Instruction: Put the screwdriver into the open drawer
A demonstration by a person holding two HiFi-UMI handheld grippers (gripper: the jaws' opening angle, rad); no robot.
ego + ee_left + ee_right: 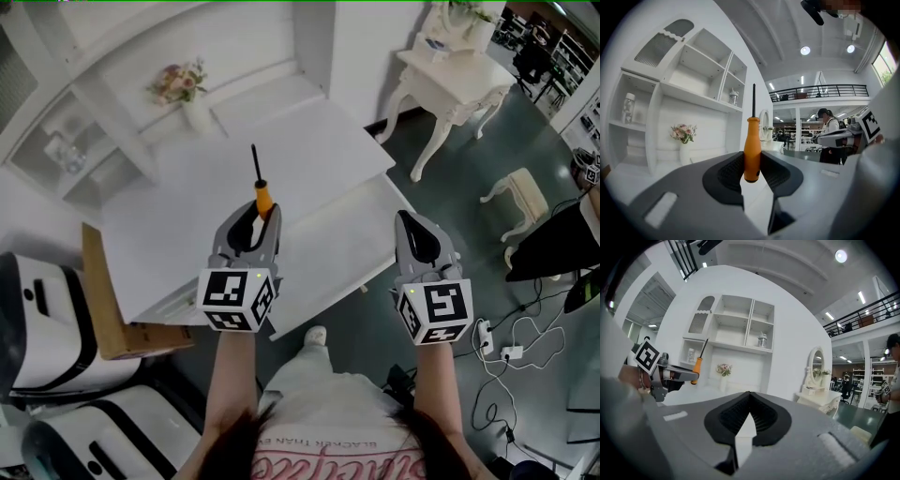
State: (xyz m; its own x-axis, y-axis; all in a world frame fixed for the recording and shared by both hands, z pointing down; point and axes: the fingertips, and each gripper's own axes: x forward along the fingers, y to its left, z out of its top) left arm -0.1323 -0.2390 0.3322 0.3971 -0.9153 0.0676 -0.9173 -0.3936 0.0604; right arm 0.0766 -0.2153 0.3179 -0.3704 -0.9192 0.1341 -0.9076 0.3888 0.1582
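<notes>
Forearms reach out from the bottom of the head view, each hand carrying a gripper with a marker cube at its back. On the person's left, the left gripper (262,221) has its fingers (727,176) partway apart and clamped on the lower end of the screwdriver (752,149). Both ribbed pads press the orange handle, and the thin black shaft stands straight up beyond the tips. It is held in the air over the near part of the white counter (178,225), clear of the surface. A lower white ledge (352,239) juts from the counter's front edge beneath both grippers; whether it is the drawer cannot be told. The right gripper (749,398) is beside the left and apart from it, its fingers closed tip to tip on nothing. A vase of flowers (185,92) stands at the back of the counter under the shelves, and a cardboard box (105,305) leans at the counter's left end.
</notes>
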